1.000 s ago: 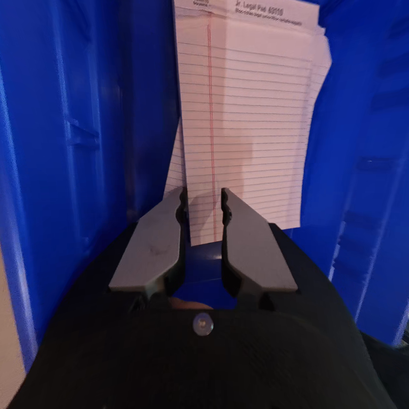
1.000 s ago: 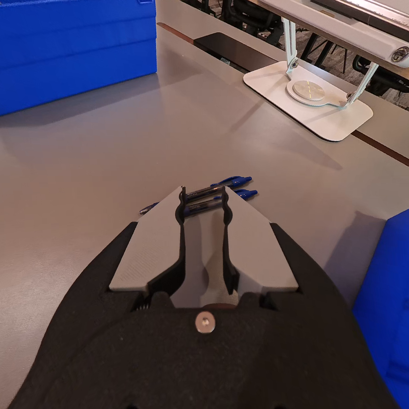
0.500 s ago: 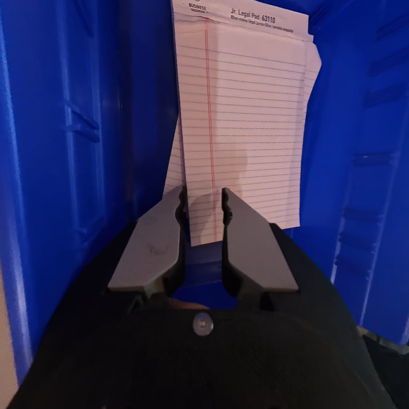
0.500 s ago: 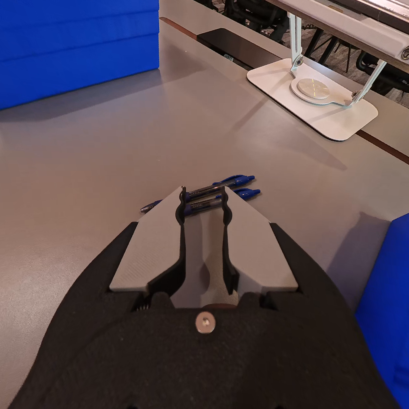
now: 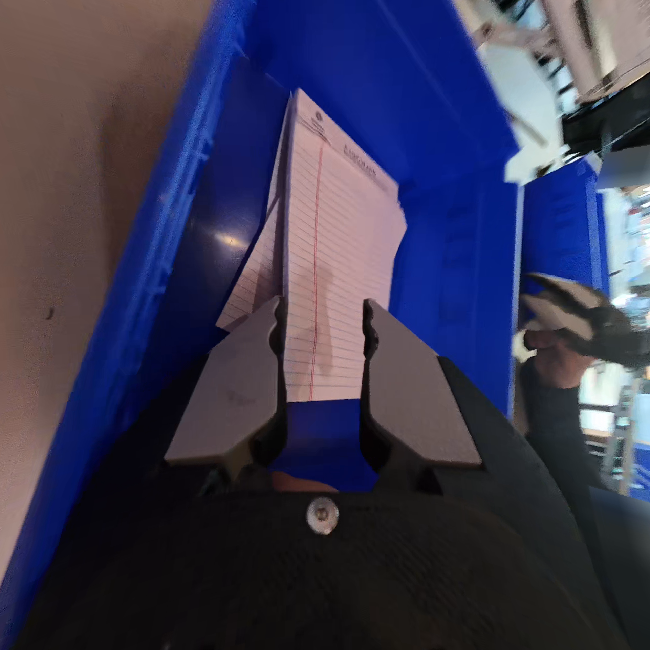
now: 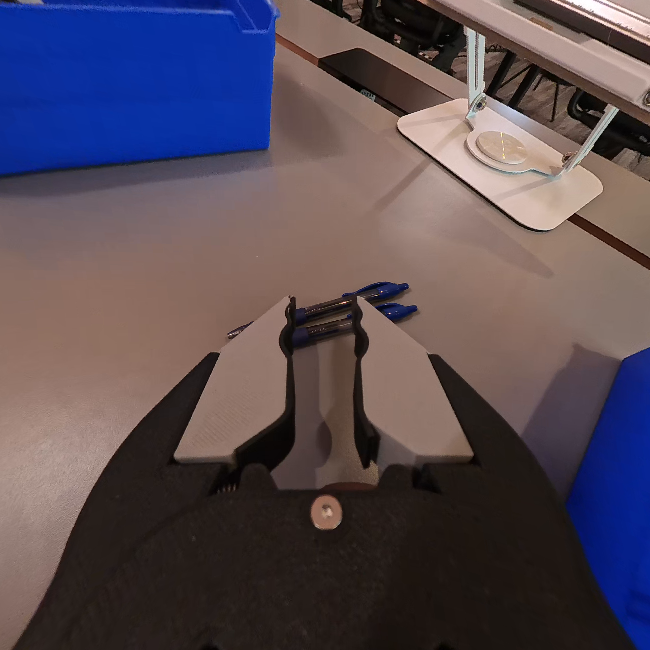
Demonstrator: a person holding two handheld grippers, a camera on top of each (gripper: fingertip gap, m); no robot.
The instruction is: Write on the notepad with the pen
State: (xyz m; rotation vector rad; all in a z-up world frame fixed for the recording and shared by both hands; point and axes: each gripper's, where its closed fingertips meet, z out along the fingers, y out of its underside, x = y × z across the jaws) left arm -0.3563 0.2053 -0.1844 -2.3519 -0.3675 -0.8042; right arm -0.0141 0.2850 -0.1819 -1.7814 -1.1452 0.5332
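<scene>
A white lined notepad [image 5: 337,246] leans upright inside a blue bin [image 5: 439,140], with another lined sheet [image 5: 253,281] just behind it on the left. My left gripper [image 5: 322,309] is open in front of the pad's lower edge, its jaws not closed on it. Two blue pens [image 6: 380,290] [image 6: 394,311] lie side by side on the grey table [image 6: 176,263]. My right gripper [image 6: 323,306] is open just above and in front of them, empty. It also shows, blurred and with a hand, in the left wrist view [image 5: 562,316].
A large blue bin [image 6: 133,88] stands at the back left of the table. A white stand base [image 6: 503,169] sits at the back right. Another blue bin [image 6: 612,457] is close on the right. The gap from one gripper's tips to the other's is roughly 35 cm.
The left wrist view has tilted and drawn back, so the bin's rim, the table and the right gripper now show. The right gripper has shifted only slightly over the pens.
</scene>
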